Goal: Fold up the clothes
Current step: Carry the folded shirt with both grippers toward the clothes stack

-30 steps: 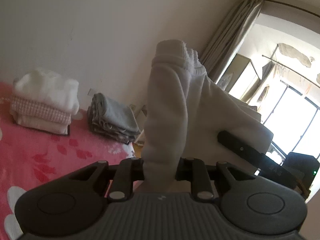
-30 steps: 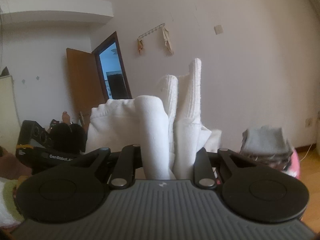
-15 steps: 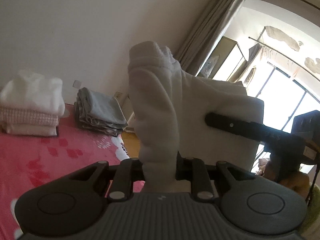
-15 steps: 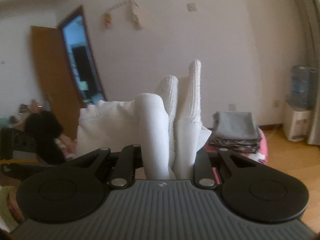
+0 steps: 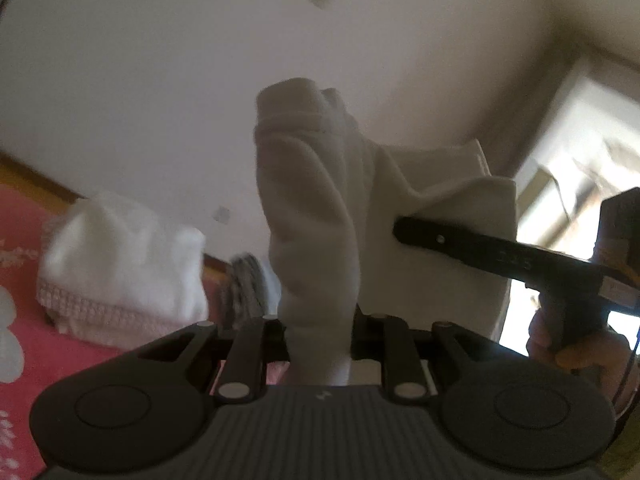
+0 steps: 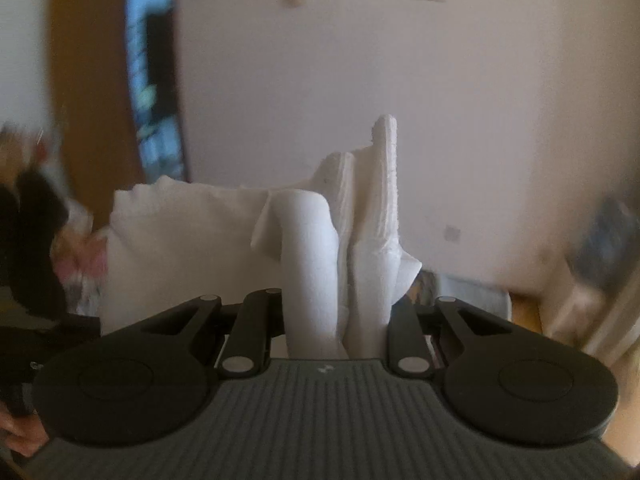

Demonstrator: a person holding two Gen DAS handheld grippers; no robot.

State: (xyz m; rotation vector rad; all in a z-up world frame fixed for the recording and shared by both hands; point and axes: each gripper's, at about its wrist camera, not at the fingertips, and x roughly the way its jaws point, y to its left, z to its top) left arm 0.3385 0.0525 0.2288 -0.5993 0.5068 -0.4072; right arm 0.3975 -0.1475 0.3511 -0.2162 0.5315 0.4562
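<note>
Bedroom wall [image 5: 168, 92], pale and bare, fills most of both blurred views. Below it in the left wrist view lies a bed [image 5: 24, 248] with a pink flowered cover. On the bed sits a stack of folded white and pink laundry [image 5: 120, 264], and just beside it a smaller folded grey pile [image 5: 248, 280], partly hidden. In the right wrist view a brown door [image 6: 92, 92] stands open at the left.

A white garment [image 5: 316, 216] hangs in the air in front of the wall, stretched between two grippers. The left gripper [image 5: 320, 340] has its jaws clamped on a bunched fold of the cloth, which rises upright from between them. The right gripper [image 6: 338, 336] has its jaws clamped on another thick bunch of the same garment, with ribbed edges standing up above the grip. In the left wrist view one black finger of the right gripper presses across the flat cloth, and a hand [image 5: 576, 348] holds its handle at the right edge.
</note>
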